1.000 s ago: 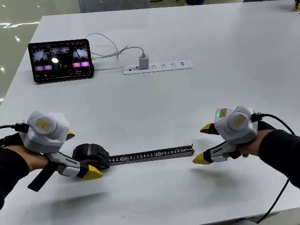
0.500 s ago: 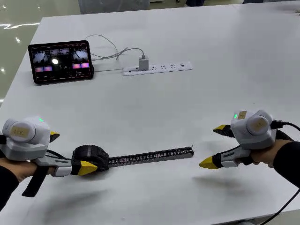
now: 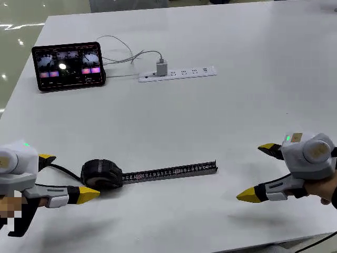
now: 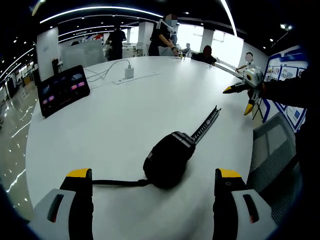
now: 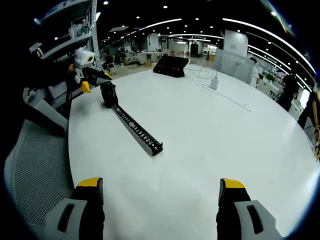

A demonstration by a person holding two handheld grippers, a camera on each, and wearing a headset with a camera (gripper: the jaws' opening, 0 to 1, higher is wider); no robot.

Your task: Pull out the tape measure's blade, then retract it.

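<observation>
Both left gripper [image 3: 72, 174] and right gripper [image 3: 248, 172] gape wide; empty.

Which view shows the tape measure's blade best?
The head view: the blade lies side-on, whole, markings visible. The right gripper view shows it smaller, angled; the left gripper view foreshortens it beyond the case.

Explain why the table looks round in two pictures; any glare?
Left gripper view and right gripper view: fisheye lenses bulge the table into a dome. Head view: table edges run straight, glare streaks the floor at upper left, soft shadows lie under left gripper and right gripper, tape measure sharp.
</observation>
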